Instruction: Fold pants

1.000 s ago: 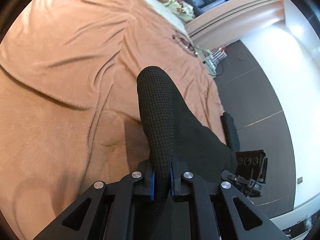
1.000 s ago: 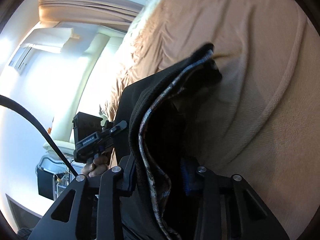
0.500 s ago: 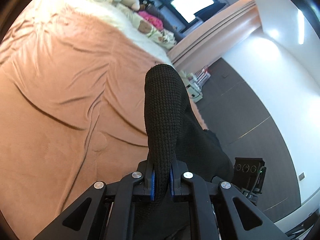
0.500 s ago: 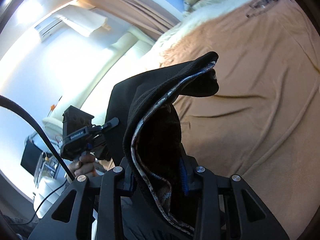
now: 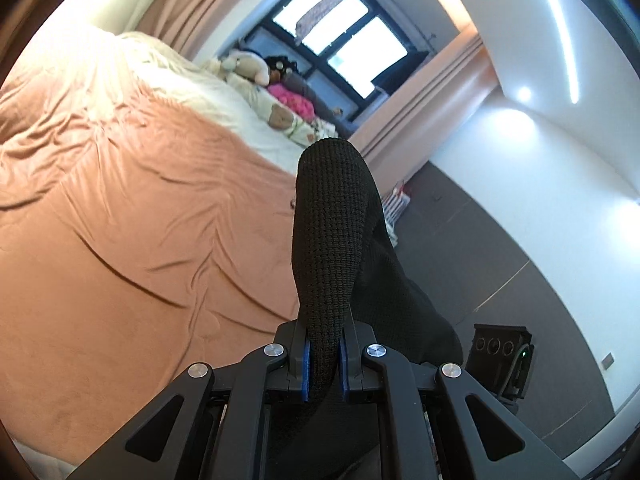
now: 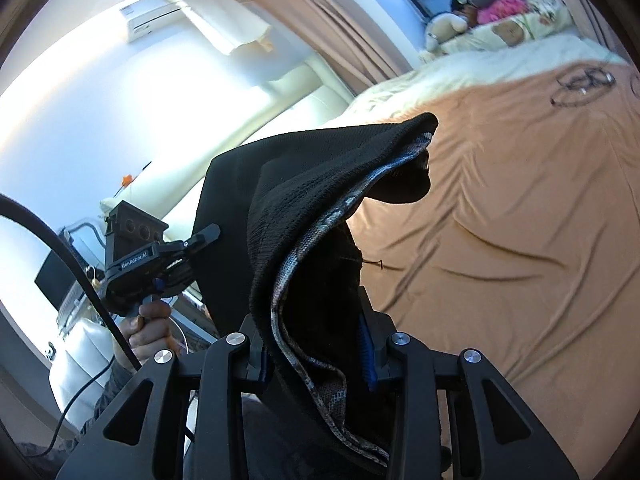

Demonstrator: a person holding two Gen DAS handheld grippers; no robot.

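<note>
The left gripper [image 5: 323,360] is clamped tight on a fold of the black knit pants [image 5: 332,232], its blue pads pressing the cloth from both sides; the fold stands up from the jaws toward 12 o'clock and the rest of the cloth falls away toward 4 o'clock. In the right wrist view the right gripper [image 6: 316,354] is closed on a thicker bunch of the same pants [image 6: 320,208], where a patterned grey inner band shows along the edge and the cloth peaks toward 1 o'clock. The pants hang in the air between the two grippers, above the bed [image 5: 132,216] with its orange-brown cover, which fills the left wrist view from 7 to 11 o'clock and the right wrist view from 1 to 5 o'clock. In the right wrist view the left gripper [image 6: 200,240] shows at 9 o'clock, its handle held by the left hand [image 6: 148,324]. Stuffed toys [image 5: 244,66] lie at the far end of the bed by the window [image 5: 340,36], toward 12 o'clock.
</note>
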